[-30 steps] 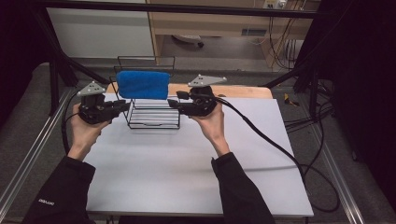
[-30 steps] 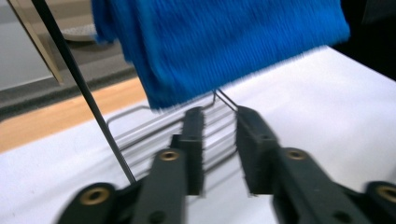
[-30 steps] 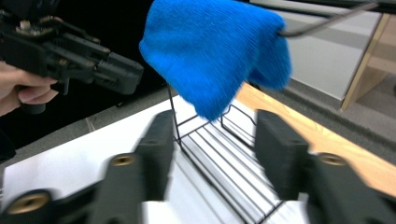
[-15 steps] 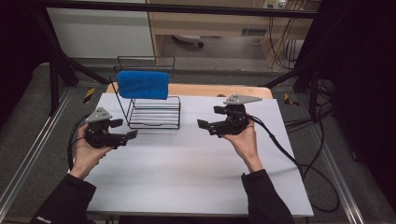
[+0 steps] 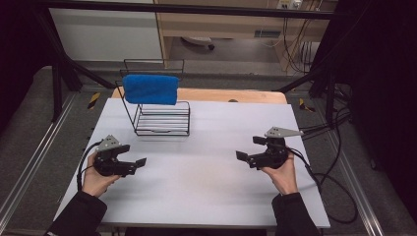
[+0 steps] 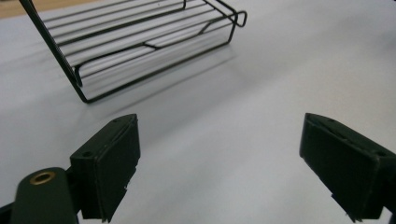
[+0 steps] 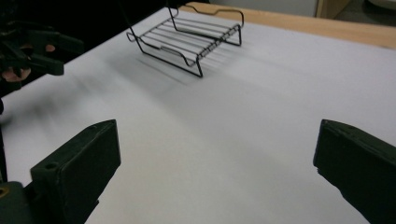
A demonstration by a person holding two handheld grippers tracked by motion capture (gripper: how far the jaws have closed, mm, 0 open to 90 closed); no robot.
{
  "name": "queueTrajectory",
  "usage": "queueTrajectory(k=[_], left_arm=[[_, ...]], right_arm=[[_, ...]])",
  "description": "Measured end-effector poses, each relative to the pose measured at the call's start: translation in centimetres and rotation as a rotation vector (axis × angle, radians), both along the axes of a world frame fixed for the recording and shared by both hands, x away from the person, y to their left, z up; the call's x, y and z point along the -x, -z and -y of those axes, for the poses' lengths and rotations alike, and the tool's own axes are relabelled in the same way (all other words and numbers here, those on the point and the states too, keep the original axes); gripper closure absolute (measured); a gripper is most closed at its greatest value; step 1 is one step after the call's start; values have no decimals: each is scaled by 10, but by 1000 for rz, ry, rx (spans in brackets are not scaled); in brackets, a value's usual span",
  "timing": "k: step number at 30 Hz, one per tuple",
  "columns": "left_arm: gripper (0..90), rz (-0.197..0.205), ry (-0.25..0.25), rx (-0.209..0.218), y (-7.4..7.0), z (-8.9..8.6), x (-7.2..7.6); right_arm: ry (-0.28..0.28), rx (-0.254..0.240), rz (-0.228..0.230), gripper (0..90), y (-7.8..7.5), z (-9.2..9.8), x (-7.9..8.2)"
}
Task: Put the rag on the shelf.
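Blue towel [image 5: 150,89]: folded, soft-looking cloth draped over the top bar of the rack [image 5: 162,118], hanging flat down its tall back side, lower edge roughly level and clear of the shelf below. Rack: thin black wire, with an upright back frame and a low horizontal shelf of parallel bars ending in a raised front lip; it stands upright on the white table [image 5: 196,187] near the far edge, left of centre. The shelf is bare, and nothing touches towel or rack.
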State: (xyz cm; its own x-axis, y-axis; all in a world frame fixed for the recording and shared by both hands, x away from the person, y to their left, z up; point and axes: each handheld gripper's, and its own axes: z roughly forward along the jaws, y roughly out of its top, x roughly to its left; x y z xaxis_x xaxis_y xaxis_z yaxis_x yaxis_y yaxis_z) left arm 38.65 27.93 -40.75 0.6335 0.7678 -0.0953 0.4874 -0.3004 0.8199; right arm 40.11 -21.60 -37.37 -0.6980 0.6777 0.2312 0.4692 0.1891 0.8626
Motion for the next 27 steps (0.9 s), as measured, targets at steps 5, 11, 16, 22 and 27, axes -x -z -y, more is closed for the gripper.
queueTrajectory(k=[5,11,16,22,27], left_arm=[[122,-19,7,5,14,-3,5],[122,-23,12,-9,21,-3,9],[122,-26,20,-24,28,-2,12],[123,-21,23,-30,33,-3,16],[123,-21,14,-26,35,-6,17]], right_arm=[[6,9,-34,5,22,21,13],[4,29,-61,5,47,42,26],[17,10,-89,4,62,57,33],[33,38,-101,4,73,62,40],[38,52,-99,4,74,62,41]])
